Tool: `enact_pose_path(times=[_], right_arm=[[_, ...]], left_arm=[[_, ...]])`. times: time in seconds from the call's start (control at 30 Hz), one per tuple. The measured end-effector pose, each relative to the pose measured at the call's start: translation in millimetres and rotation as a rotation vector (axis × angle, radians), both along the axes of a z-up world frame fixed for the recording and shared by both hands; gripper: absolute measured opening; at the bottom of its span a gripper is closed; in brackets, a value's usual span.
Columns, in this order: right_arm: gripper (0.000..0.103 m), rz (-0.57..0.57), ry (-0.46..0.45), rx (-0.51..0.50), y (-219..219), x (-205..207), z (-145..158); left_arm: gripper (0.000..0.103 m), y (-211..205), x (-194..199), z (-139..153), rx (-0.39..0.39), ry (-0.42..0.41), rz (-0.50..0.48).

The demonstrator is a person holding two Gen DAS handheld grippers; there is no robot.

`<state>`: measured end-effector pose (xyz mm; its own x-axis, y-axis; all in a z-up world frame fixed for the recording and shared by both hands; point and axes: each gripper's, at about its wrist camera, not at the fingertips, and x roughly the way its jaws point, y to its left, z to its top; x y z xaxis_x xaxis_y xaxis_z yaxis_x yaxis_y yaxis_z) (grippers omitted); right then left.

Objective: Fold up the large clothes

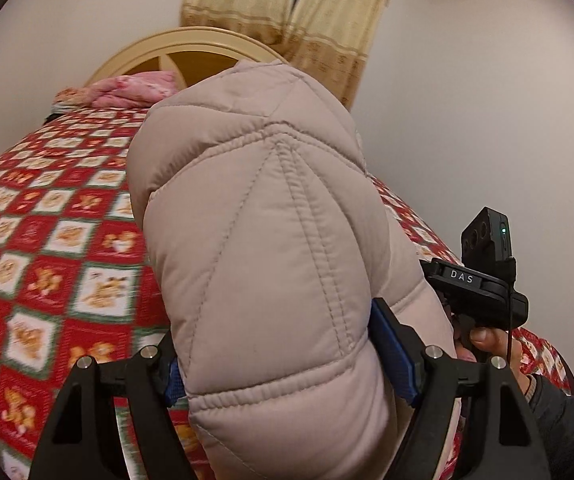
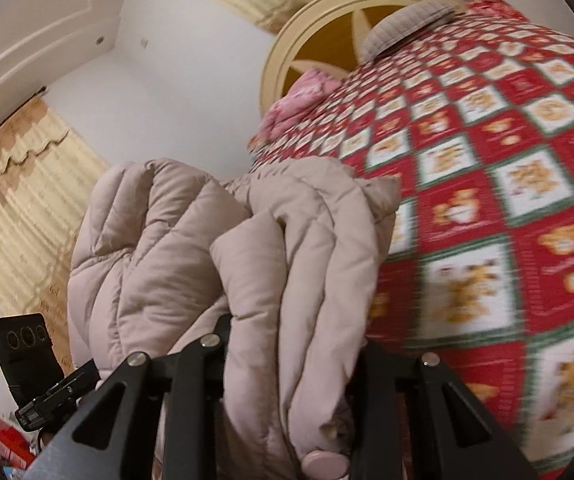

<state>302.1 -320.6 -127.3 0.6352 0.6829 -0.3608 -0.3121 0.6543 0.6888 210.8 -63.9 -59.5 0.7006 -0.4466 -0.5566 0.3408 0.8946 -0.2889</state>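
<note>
Jacket lifted off the bed in both hand-held grippers

Left wrist view: you are holding the left hand-held gripper [image 1: 287, 360] clamped on a thick quilted bulge of the pale beige puffer jacket [image 1: 263, 240]. The blue pads [image 1: 393, 354] are pressing into the padding on both sides, jaws standing wide because the fold between them is bulky. The jacket is rising in front of the camera and is hiding the middle of the bed [image 1: 47, 260], which is wearing a red, white and green checked cover with bear motifs. A pink folded cloth [image 1: 135, 88] is lying near the rounded cream headboard [image 1: 191, 46]. Yellow curtains [image 1: 327, 20] are hanging behind it.

At the right edge of that view your hand [image 1: 495, 344] is gripping the handle of the other tool, dark sleeve [image 1: 567, 432] showing below it.

Right wrist view: you are keeping the right hand-held gripper [image 2: 291, 360] closed narrowly on a bunched edge of the same jacket [image 2: 295, 248]; a round pink button [image 2: 325, 465] is showing at the bottom of the fabric. The rest of the garment is hanging in folds to the left, held above the bed cover [image 2: 507, 200]. A grey checked pillow [image 2: 407, 26] is resting by the headboard [image 2: 287, 44]. Background is motion-blurred.
</note>
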Motion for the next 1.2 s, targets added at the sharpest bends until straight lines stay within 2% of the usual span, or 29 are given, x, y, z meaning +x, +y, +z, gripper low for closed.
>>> enact_pose_path(times=[0.33,0.5,0.6,0.7,0.77,0.83,0.93,1.0,1.07,1.13,1.2], right_arm=[[0.030,0.162,-0.004,-0.026,86,11,4],[0.030,0.236,0.000,-0.067,134,16,3],[0.030,0.263,0.021,-0.105,157,19,-1],[0.031,0.274,0.044,-0.160,174,22,-6],[0.036,0.278,0.064,-0.197,180,25,-10],[0.039,0.274,0.083,-0.219,181,28,-14],[0.050,0.251,0.099,-0.273,183,30,-17],[0.060,0.231,0.110,-0.290,181,30,-18],[0.075,0.192,0.110,-0.300,173,28,-15],[0.080,0.156,0.088,-0.310,164,23,-9],[0.080,0.119,0.049,-0.331,154,15,2]], left_arm=[[0.078,65,-20,-1,0.013,0.002,0.145],[0.079,100,-21,-19,0.026,0.061,0.225],[0.084,122,-17,-41,0.003,0.136,0.283],[0.092,142,-13,-63,-0.057,0.214,0.337],[0.098,148,-14,-74,-0.083,0.221,0.361],[0.099,146,-16,-77,-0.078,0.201,0.367],[0.100,139,-22,-74,-0.044,0.176,0.383],[0.100,138,-25,-69,0.000,0.159,0.403],[0.100,136,-32,-59,0.075,0.113,0.433],[0.100,130,-39,-47,0.161,0.046,0.443],[0.100,130,-44,-40,0.209,-0.007,0.445]])
